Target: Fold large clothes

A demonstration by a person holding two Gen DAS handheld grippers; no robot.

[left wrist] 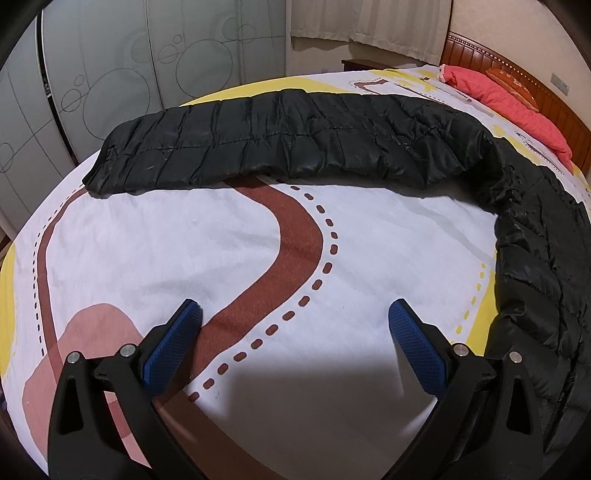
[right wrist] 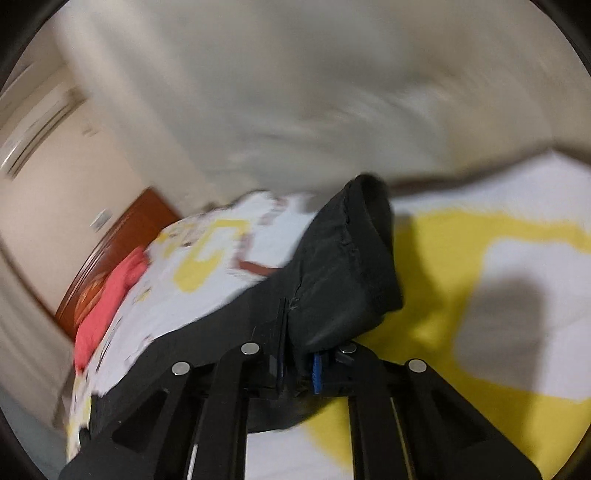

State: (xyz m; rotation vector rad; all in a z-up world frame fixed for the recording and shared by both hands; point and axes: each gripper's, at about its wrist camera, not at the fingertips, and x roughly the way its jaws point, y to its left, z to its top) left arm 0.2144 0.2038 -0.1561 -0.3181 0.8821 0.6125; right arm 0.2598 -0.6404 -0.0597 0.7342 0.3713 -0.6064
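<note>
A black quilted puffer jacket [left wrist: 288, 136] lies on the bed, folded into a long band across the far side, with one part running down the right edge. My left gripper [left wrist: 295, 317] is open and empty, its blue pads [left wrist: 173, 347] above the bedspread, well short of the jacket. In the right wrist view, my right gripper [right wrist: 299, 365] is shut on a fold of the black jacket [right wrist: 343, 269], which bulges up in front of the fingers. This view is blurred by motion.
The bedspread [left wrist: 184, 240] is white with a brown road pattern and yellow patches. A red quilted pillow [left wrist: 517, 107] lies by the wooden headboard [left wrist: 480, 48]. Frosted wardrobe doors [left wrist: 129, 66] stand beyond the bed's far left, curtains [left wrist: 369, 22] behind.
</note>
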